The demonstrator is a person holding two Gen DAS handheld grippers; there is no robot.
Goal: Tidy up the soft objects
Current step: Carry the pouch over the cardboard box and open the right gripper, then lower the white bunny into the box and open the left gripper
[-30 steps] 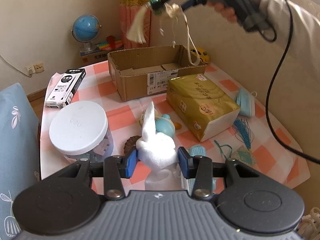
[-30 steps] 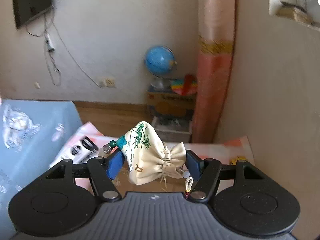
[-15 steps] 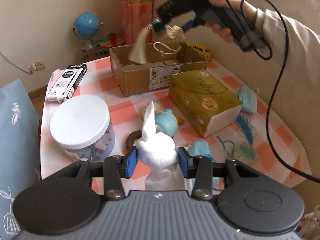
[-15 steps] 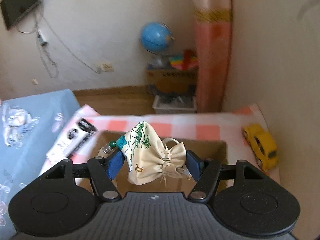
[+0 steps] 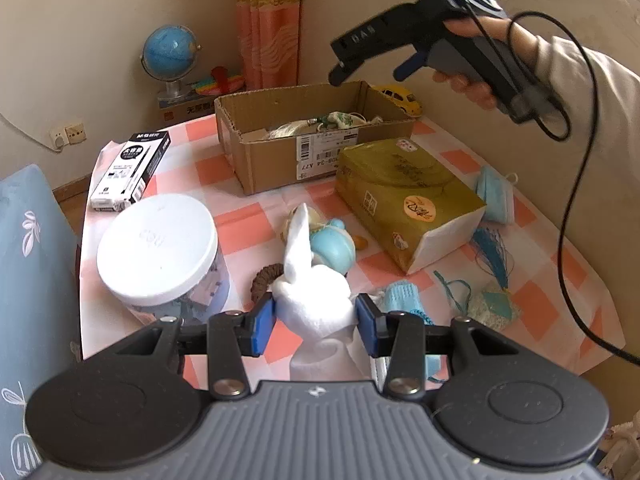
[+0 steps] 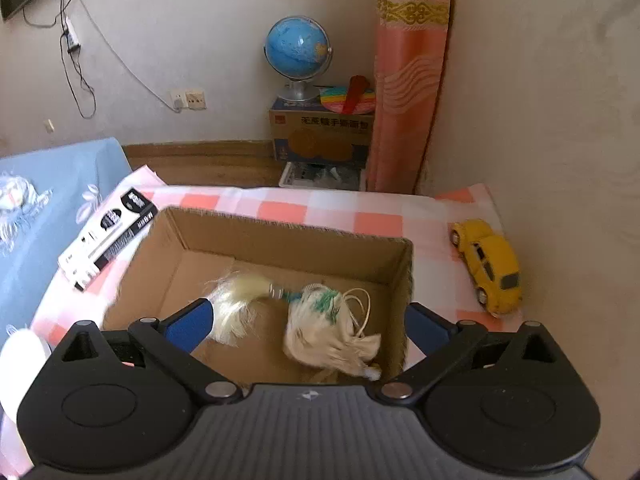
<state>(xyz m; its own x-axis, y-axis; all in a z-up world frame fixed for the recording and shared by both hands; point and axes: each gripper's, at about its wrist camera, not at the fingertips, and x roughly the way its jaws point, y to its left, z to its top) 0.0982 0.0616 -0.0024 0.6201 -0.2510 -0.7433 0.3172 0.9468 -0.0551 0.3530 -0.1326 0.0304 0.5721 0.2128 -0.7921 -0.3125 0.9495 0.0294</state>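
Observation:
My left gripper (image 5: 315, 322) is shut on a white plush rabbit (image 5: 314, 300) and holds it above the checked tablecloth. My right gripper (image 6: 308, 326) is open and empty above the cardboard box (image 6: 288, 240). A cream drawstring pouch with a tassel (image 6: 326, 328) lies inside the box; it also shows in the left wrist view (image 5: 320, 123). In the left wrist view the right gripper (image 5: 340, 68) hovers over the box's (image 5: 272, 160) right part.
On the table are a white-lidded jar (image 5: 158, 244), a black-and-white carton (image 5: 130, 170), a gold tissue pack (image 5: 404, 200), a blue toy (image 5: 334, 246), blue masks (image 5: 496, 196), tassels (image 5: 492, 252) and a yellow toy car (image 6: 490, 266). A wall is right.
My right gripper moved down over the box and opened. The pouch dropped from it into the box. My left gripper still holds the rabbit.

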